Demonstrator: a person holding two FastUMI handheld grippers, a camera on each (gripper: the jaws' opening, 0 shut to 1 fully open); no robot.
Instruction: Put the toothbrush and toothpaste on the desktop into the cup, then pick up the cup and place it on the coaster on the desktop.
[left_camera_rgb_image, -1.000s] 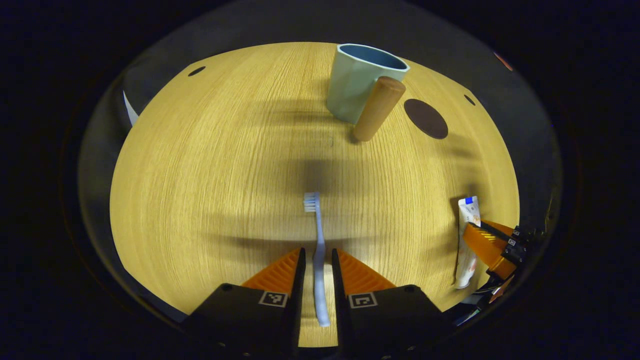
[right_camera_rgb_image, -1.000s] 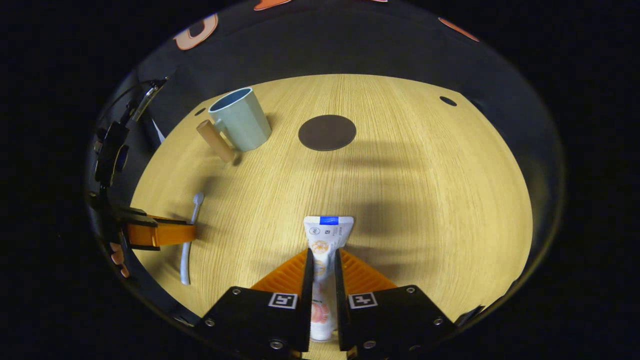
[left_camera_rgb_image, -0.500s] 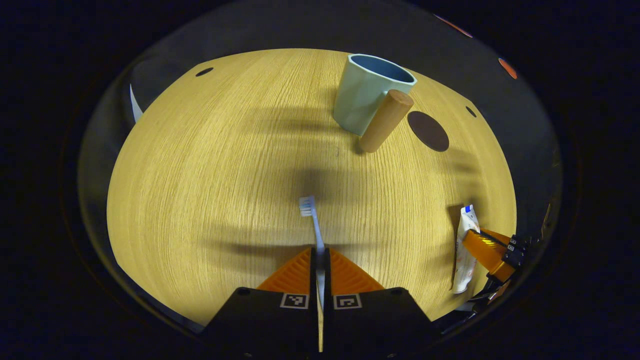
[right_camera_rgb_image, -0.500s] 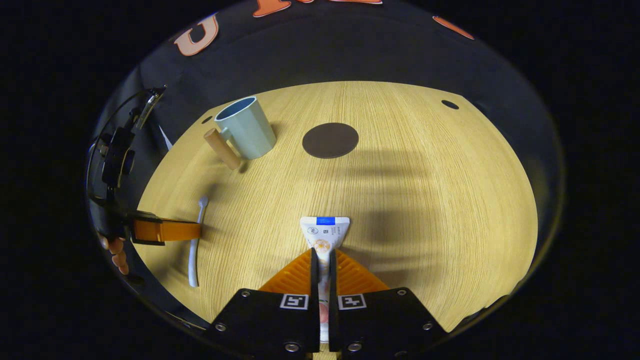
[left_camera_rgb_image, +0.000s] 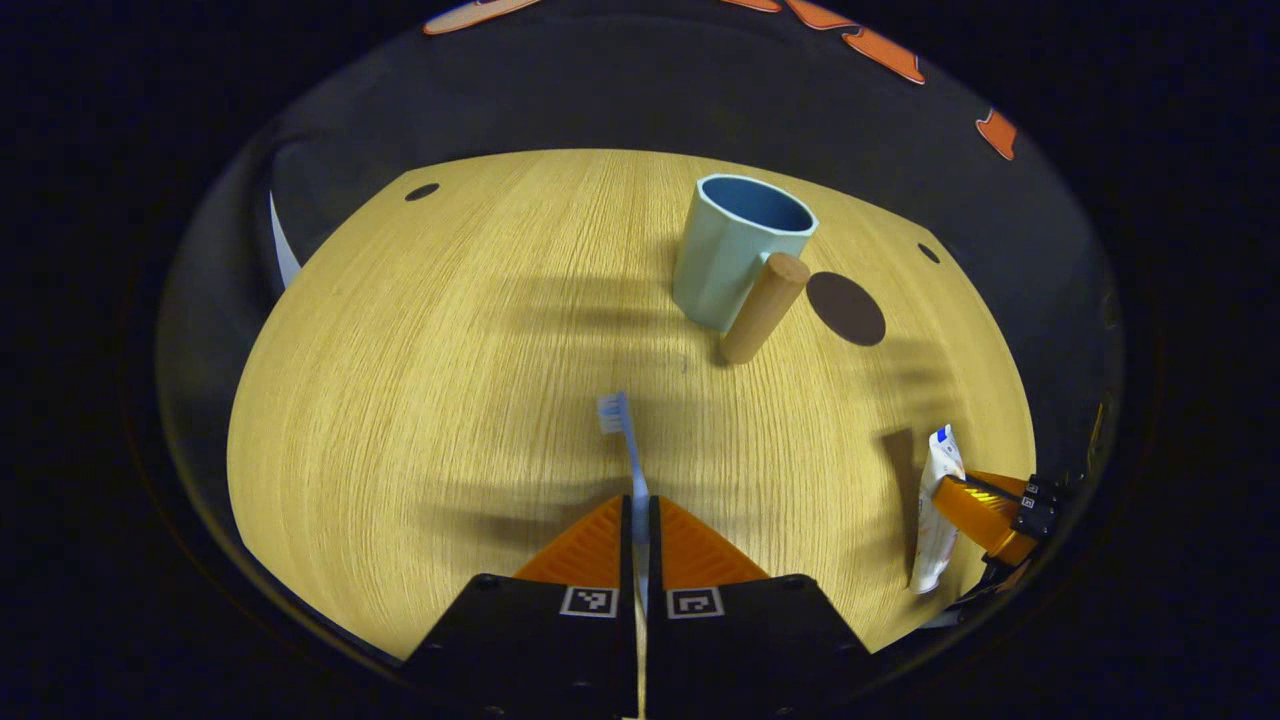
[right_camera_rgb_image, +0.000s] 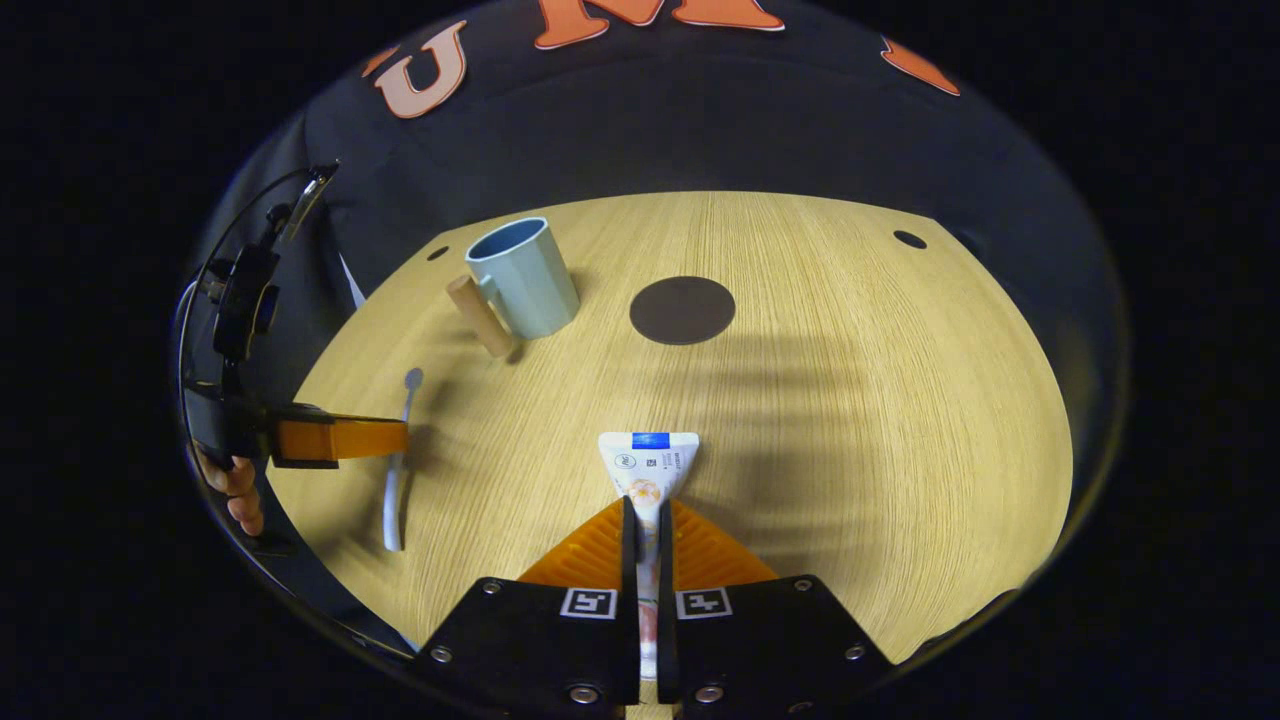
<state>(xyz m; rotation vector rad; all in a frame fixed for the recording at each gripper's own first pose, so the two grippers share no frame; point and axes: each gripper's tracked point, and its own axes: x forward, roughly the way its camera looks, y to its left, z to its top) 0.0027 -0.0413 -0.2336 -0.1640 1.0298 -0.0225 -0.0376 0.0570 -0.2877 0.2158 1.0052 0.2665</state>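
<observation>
Pale wood-grain worktop (left_camera_rgb_image: 420, 330) carries a light blue cup (left_camera_rgb_image: 735, 250) with a wooden handle, upright, and just beside it a dark round coaster (left_camera_rgb_image: 846, 308), bare. Left tool (left_camera_rgb_image: 640, 520) is clamped on the handle of the toothbrush (left_camera_rgb_image: 622, 430), bristle head pointing toward the cup and well short of it. Right tool (right_camera_rgb_image: 646, 525) is clamped on the toothpaste (right_camera_rgb_image: 648, 462) tube, its flat crimped end forward, well apart from cup and coaster (right_camera_rgb_image: 682, 310).
</observation>
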